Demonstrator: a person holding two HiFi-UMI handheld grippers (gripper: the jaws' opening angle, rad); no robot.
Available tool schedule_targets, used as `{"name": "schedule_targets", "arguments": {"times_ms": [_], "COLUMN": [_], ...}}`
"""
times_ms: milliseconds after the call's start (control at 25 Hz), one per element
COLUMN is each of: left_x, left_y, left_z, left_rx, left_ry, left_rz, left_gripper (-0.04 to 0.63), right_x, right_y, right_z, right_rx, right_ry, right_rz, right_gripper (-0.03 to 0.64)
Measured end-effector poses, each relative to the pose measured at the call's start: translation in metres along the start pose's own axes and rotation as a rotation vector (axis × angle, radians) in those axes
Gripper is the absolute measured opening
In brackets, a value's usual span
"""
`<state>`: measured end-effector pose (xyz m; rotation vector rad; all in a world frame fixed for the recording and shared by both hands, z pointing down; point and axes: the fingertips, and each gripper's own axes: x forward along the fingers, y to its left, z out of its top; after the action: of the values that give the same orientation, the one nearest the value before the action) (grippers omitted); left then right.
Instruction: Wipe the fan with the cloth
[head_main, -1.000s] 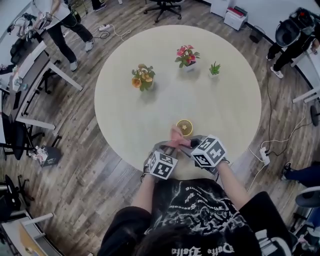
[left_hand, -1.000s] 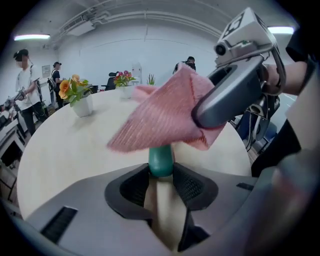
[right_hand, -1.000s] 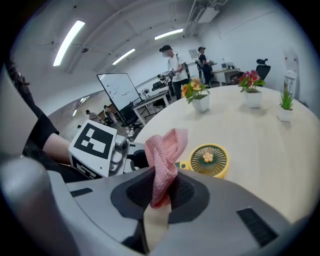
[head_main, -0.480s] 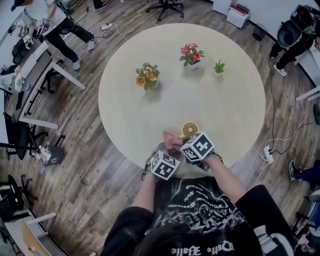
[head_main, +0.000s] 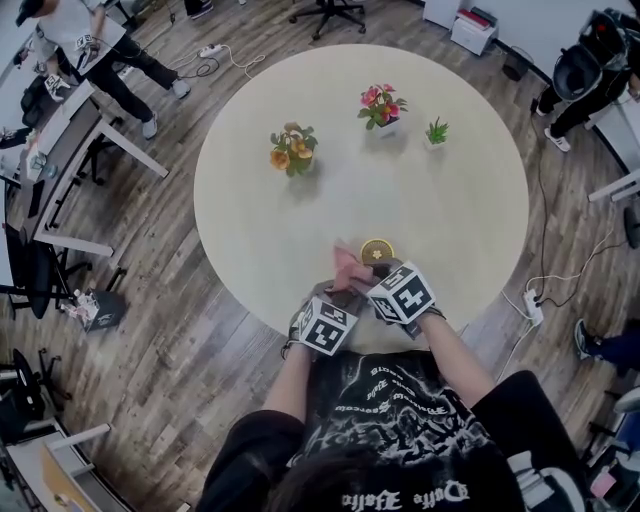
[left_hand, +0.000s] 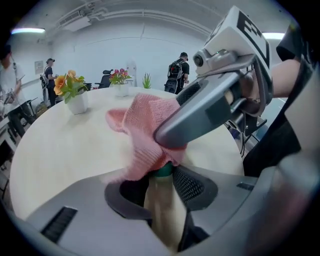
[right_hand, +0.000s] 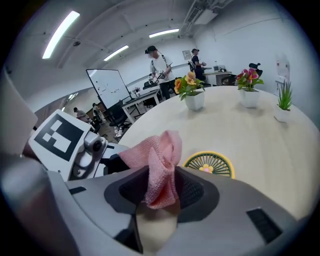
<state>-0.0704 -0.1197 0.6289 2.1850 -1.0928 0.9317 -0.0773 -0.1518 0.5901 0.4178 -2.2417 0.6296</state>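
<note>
The two tools meet at the near edge of the round, pale, matte tabletop (head_main: 250, 230). The left tongs (left_hand: 159, 181) are clamped on a cream stem with a green collar, which is the handle of the fan (head_main: 377, 250). Only the left gripper view shows this grip, because from above the pink cloth (head_main: 347, 268) covers it. The cloth is a ribbed knit, bunched into folds and draped over the top of the stem.

Only the head view gives the whole layout. A pot of orange flowers (head_main: 292, 148) stands to the left. A pot of pink flowers (head_main: 379, 108) and a small spiky green plant (head_main: 435, 132) stand further right. All three are well apart from the fan.

The right gripper view alone shows the fan's face, just beyond the jaws. It is a round yellow grille of thin radial spokes with a flower-shaped hub. The right tongs (right_hand: 162, 187) are closed on a fold of the cloth, and their pads are dark and meshed.

Each tool carries a white cube (head_main: 403, 294) printed with black square markers. The white lettering on the person's black shirt (head_main: 400, 420) cannot be read.
</note>
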Motion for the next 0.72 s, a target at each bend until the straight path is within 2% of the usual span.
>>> {"name": "schedule_targets", "arguments": {"times_ms": [80, 280, 360, 480, 640, 720], "left_x": [-0.001, -0.002, -0.002, -0.002, -0.002, -0.002], "left_y": [0.000, -0.001, -0.001, -0.001, -0.001, -0.001], "left_z": [-0.001, -0.001, -0.001, -0.001, 0.000, 0.000], "left_rx": [0.002, 0.004, 0.004, 0.003, 0.023, 0.029], "left_ry": [0.004, 0.015, 0.016, 0.016, 0.017, 0.021], "left_rz": [0.000, -0.006, -0.007, -0.012, -0.028, -0.030], "left_gripper": [0.170, 0.170, 0.170, 0.170, 0.170, 0.170], "right_x": [-0.004, -0.018, -0.014, -0.003, 0.007, 0.012], "right_y": [0.007, 0.011, 0.003, -0.004, 0.034, 0.037], "right_z": [0.000, 0.013, 0.013, 0.007, -0.006, -0.007], "right_rx": [-0.022, 0.039, 0.053, 0.025, -0.144, -0.191], "right_ry": [-0.021, -0.149, -0.138, -0.090, 0.003, 0.012], "right_rz": [0.027, 0.079, 0.047, -0.018, 0.103, 0.083], "right_gripper": [0.216, 0.247, 0.214, 0.049, 0.029, 0.029]}}
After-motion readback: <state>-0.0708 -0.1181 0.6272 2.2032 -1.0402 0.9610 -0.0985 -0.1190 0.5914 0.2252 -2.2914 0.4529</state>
